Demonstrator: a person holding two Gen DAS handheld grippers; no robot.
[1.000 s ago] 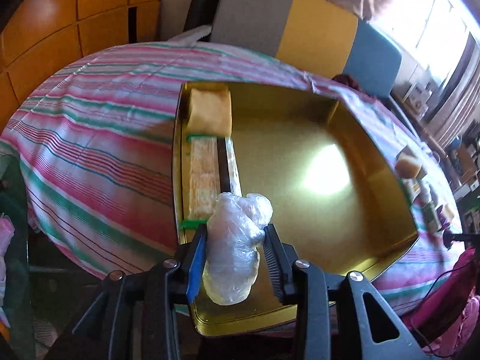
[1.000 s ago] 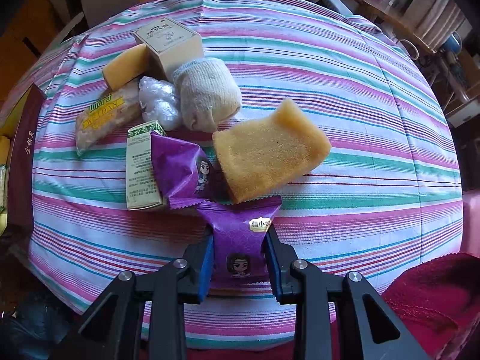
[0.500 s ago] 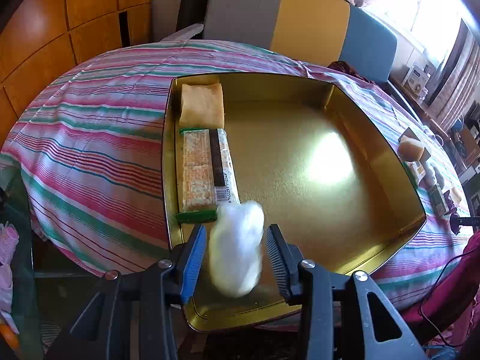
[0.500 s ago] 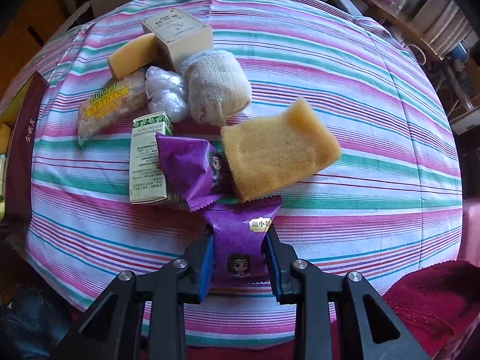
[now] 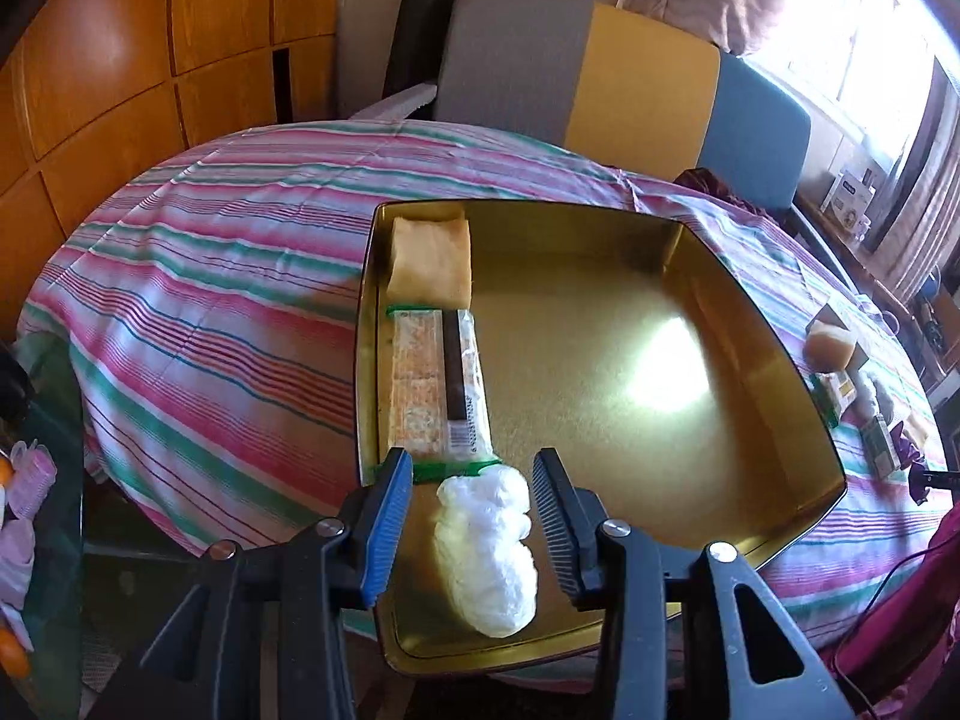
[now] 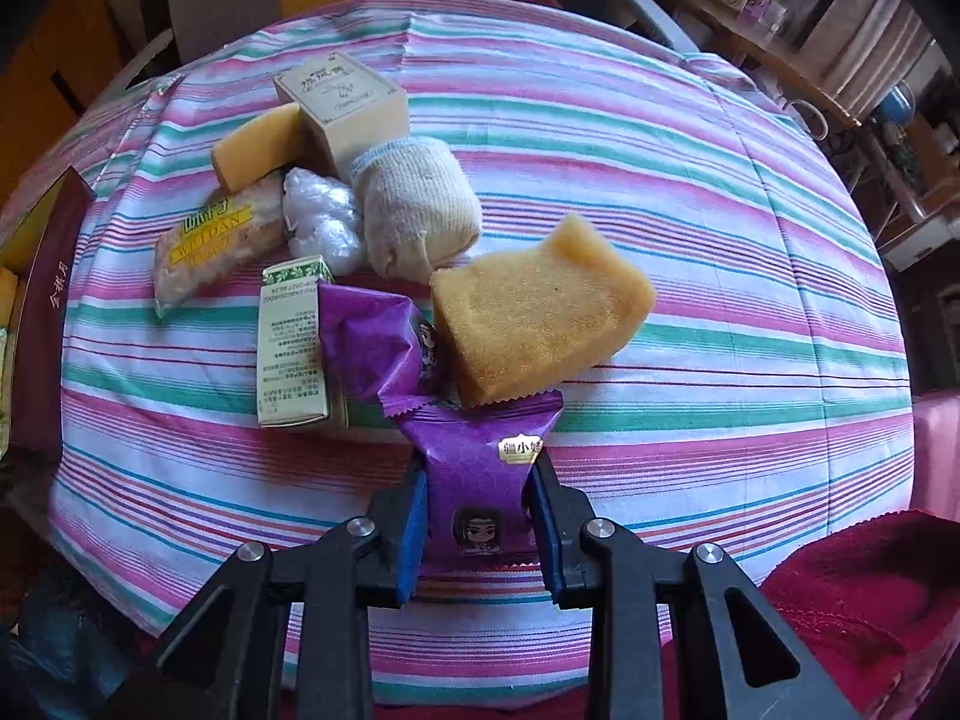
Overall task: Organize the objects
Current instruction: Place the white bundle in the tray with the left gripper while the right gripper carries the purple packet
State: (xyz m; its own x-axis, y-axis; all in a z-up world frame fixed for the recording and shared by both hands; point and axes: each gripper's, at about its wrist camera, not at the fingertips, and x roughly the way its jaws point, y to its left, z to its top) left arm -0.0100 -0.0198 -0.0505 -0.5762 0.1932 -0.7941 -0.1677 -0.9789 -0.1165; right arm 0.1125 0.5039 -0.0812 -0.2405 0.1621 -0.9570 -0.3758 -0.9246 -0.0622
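In the left wrist view a gold tin tray point(image 5: 774, 372) lies on the striped tablecloth. Along its left wall lie a yellow sponge point(image 5: 429, 264), a cracker pack point(image 5: 435, 384) and a white plastic bundle point(image 5: 486, 549). My left gripper point(image 5: 474, 525) is open above the bundle, fingers apart from it. In the right wrist view my right gripper point(image 6: 480, 519) is shut on a purple snack packet point(image 6: 480, 474) at the near edge of the pile.
The pile holds a second purple packet point(image 6: 372, 342), a yellow sponge point(image 6: 540, 312), a green-white box point(image 6: 291, 342), a rolled sock point(image 6: 414, 204), a plastic bundle point(image 6: 321, 219), a cracker pack point(image 6: 216, 243), a beige box point(image 6: 342, 105) and a yellow wedge point(image 6: 258, 144). A chair point(image 5: 600, 66) stands behind the table.
My left gripper opened and let go of the white plastic bundle, which now lies in the tray, and it drew back. The right gripper keeps its hold on the purple packet.
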